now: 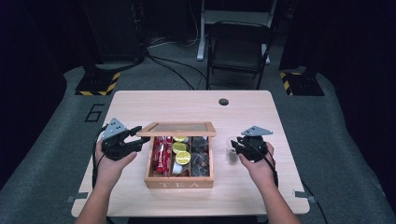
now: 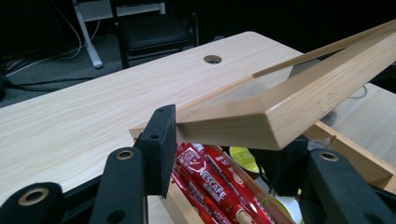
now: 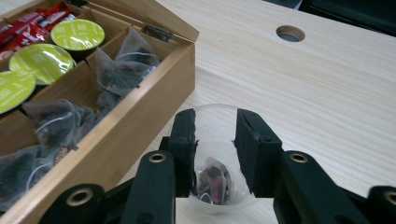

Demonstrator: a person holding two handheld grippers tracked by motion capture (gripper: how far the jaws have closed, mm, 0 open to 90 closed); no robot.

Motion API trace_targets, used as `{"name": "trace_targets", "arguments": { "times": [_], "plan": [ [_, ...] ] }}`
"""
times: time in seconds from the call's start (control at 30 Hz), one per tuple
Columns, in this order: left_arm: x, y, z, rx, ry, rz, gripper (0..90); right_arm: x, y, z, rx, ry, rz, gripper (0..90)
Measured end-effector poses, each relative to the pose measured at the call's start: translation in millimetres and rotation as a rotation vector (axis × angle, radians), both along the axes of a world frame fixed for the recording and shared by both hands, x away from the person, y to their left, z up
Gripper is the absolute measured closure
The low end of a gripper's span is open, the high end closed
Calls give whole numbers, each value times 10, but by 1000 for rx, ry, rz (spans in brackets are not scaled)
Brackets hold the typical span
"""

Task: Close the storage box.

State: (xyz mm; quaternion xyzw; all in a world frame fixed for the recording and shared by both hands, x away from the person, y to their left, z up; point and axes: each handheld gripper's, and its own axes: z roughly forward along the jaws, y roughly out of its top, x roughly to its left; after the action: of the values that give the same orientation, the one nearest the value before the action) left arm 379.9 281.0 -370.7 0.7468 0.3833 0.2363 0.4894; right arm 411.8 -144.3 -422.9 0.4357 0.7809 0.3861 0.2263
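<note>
Now, what we see, line by line:

Table: we see a light wooden table (image 1: pixel 154 105) with a round hole (image 1: pixel 223 101) near its far edge.

Tea box: a wooden box (image 1: pixel 178 183) marked TEA sits mid-table, between our two hands.

Lid: the glass-paned lid (image 1: pixel 180 128) is raised on the far side of the box, hinged at the back.

Left gripper: our left gripper (image 2: pixel 219 154) grips the lid's corner; in the left gripper view one jaw presses the frame's edge and the other sits under it.

Box contents: red Nescafé sticks (image 1: pixel 161 154) fill the left compartment, green-topped capsules (image 1: pixel 181 152) the middle, dark pyramid tea bags (image 1: pixel 200 156) the right.

Cup: a clear plastic cup (image 3: pixel 217 121) stands just beside the box's right wall, with one tea bag (image 3: pixel 214 181) at its bottom.

Right gripper: our right gripper (image 3: pixel 215 135) hangs over the cup, jaws narrowly parted, one at each side of the rim; we cannot tell whether they touch it.

Floor: a dark folding chair (image 1: pixel 238 46) stands beyond the table.
</note>
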Motion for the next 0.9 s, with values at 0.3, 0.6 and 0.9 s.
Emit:
{"name": "trace_targets", "arguments": {
  "times": [0.3,0.6,0.9],
  "plan": [
    [0,-1,-2,-1,-2,1,514,-48,90,110,23,-23,34,637],
    [7,-2,0,-8,-2,3,514,-107,208,202,43,-46,67,585],
    [7,-1,0,-7,-2,3,513,-148,370,324,67,-75,110,529]
  ]
}}
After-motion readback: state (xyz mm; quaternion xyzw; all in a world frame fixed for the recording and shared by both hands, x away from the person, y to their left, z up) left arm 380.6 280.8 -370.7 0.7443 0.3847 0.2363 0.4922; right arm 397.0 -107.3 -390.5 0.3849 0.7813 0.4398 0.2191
